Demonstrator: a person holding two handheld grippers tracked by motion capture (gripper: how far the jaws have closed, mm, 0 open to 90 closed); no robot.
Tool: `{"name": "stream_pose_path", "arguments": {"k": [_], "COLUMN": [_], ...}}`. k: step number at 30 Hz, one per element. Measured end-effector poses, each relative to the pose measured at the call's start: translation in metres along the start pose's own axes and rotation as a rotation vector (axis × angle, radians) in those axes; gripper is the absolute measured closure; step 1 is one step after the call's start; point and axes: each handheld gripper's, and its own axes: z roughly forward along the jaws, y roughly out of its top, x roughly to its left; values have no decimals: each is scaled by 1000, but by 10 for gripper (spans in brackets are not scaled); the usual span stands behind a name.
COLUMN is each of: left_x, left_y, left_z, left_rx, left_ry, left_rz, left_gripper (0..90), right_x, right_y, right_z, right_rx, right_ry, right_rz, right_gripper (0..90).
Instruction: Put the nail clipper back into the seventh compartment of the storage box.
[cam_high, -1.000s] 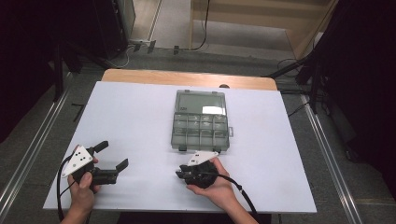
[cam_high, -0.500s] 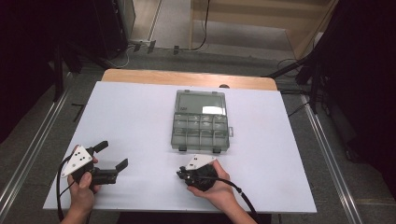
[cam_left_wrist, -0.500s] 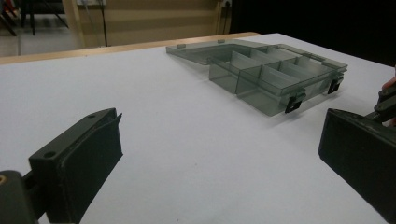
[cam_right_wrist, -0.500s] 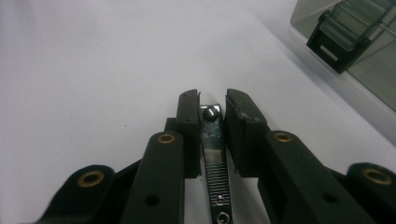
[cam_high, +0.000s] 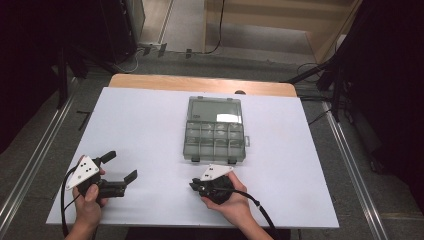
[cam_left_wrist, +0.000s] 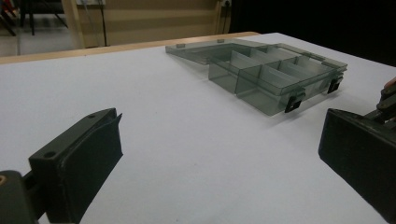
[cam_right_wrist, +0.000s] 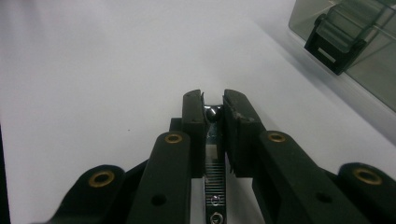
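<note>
Black jaws of the right claw (cam_right_wrist: 213, 108) had just been closing and pinched a small metal nail clipper (cam_right_wrist: 213, 154) low over the white table (cam_high: 150, 130), just in front of the clear plastic box (cam_high: 215, 131); the left claw (cam_high: 119, 167) stood wide open and empty, well apart from that box.

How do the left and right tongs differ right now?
Left tongs stand wide open, empty; right tongs have just been closing and pinch a small metal piece. In the high view, left tongs point right, right tongs point left. Both sit low over the table.
</note>
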Motion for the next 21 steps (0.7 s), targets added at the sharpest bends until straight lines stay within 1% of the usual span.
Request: {"name": "stream_pose_path", "arguments": {"k": [5, 13, 16, 21], "left_x": [0, 0, 0, 0], "left_y": [0, 0, 0, 0], "left_z": [0, 0, 0, 1], "left_rx": [-1, 0, -1, -1], "left_ry": [0, -2, -3, -3], "left_rz": [0, -1, -3, -1], "left_gripper": [0, 0, 0, 0], "right_x": [-2, -2, -2, -2], "right_y": [0, 2, 2, 2], "right_z": [-3, -6, -8, -11], "right_rx": [-14, -32, -45, -58], "right_ry": [10, 15, 3, 4], "right_rz": [19, 16, 17, 15], "right_gripper": [815, 816, 815, 816]}}
